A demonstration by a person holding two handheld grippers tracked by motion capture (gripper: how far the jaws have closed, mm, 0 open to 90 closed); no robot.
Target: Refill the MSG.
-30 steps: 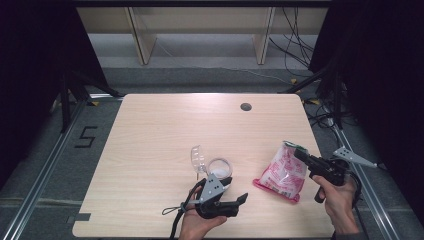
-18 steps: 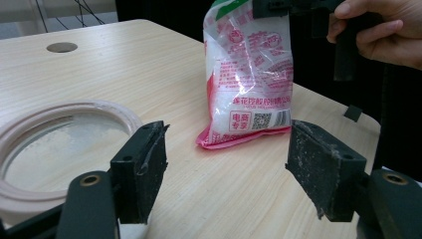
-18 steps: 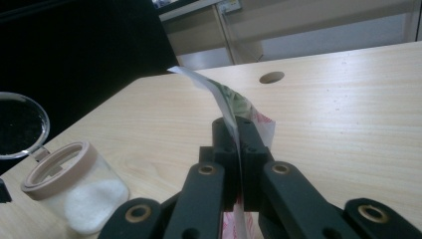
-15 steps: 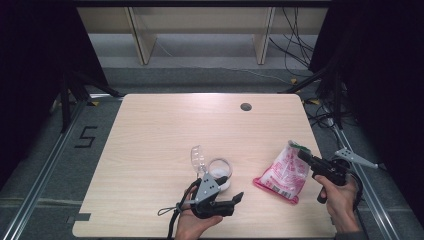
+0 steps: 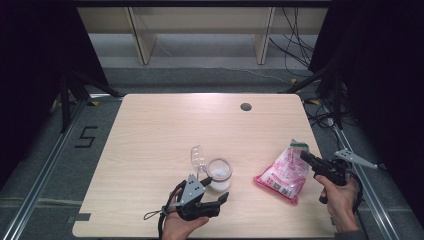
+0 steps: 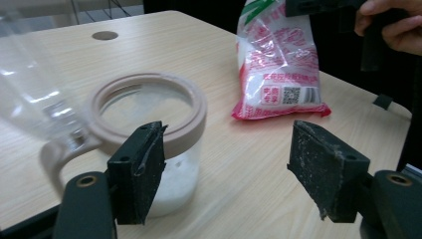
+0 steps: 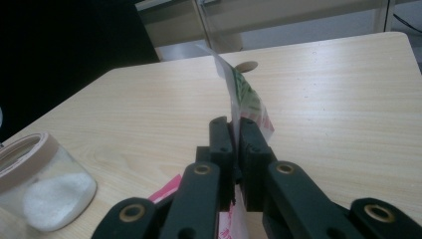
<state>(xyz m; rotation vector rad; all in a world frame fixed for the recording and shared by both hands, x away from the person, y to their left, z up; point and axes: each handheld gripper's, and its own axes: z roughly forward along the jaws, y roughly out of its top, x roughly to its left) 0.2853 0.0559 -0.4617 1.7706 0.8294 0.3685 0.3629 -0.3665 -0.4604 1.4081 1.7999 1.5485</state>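
Observation:
A clear jar (image 5: 219, 172) with a tan rim (image 6: 199, 114) holds white powder (image 7: 50, 196); its clear lid (image 5: 198, 156) is flipped open to the left. My left gripper (image 5: 216, 189) is open just in front of the jar, whose body stands mostly behind the left jaw (image 6: 226, 154). A pink and white bag (image 5: 282, 172) rests on the table at the right. My right gripper (image 5: 304, 155) is shut on the bag's top edge (image 7: 251, 102). Its jaws (image 7: 234, 124) have just opened a trace, and the pads still pinch the film.
The wooden table (image 5: 165, 125) has a dark cable hole (image 5: 245, 106) at the back. Its right edge runs close beside the right hand (image 5: 340, 200). A cable loop (image 5: 157, 214) trails from the left gripper near the front edge.
The left gripper has slid a little to the left along the table's front, by the jar. The right gripper and the bag have hardly moved.

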